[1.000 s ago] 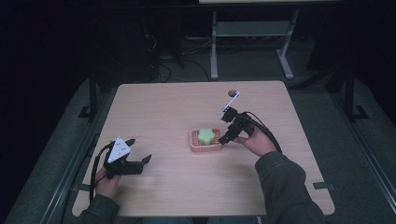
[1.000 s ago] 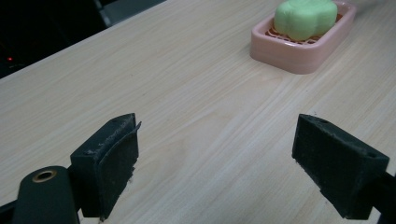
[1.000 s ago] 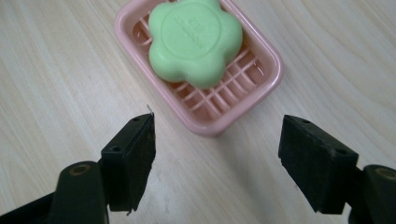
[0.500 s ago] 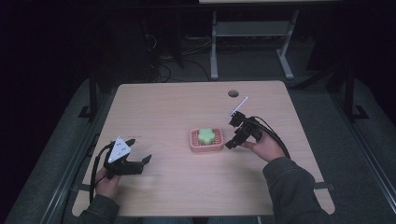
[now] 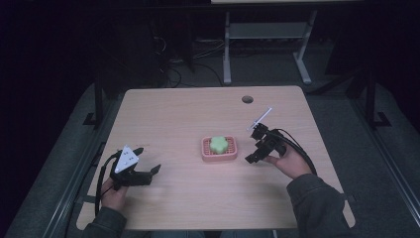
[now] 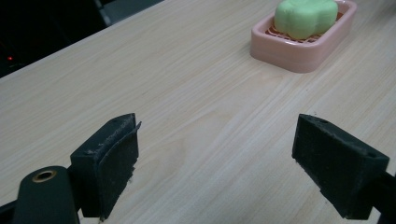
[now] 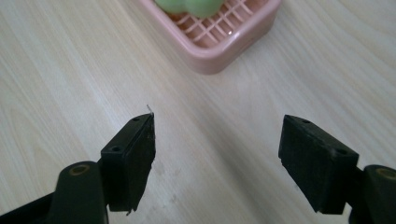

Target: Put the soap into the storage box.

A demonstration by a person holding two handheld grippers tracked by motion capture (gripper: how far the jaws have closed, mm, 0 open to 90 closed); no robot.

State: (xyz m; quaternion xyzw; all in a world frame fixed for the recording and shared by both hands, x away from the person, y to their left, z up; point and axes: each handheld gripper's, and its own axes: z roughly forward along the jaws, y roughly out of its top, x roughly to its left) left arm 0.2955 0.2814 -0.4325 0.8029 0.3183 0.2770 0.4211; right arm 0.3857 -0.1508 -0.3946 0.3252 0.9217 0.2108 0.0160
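Wood-grain table (image 5: 188, 119) sat in a dark room as I worked; green soap (image 5: 218, 144) lay in its pink dish (image 5: 218, 155) mid-table, with both left gripper (image 5: 146, 165) and right gripper (image 5: 254, 145) gaping, empty.

Pink soap dish (image 7: 219, 35) cut off by the top edge of the right gripper view, its far part unseen; green soap (image 7: 189, 5) shows as a sliver. In the left gripper view, the dish's right end (image 6: 348, 9) runs past the edge.
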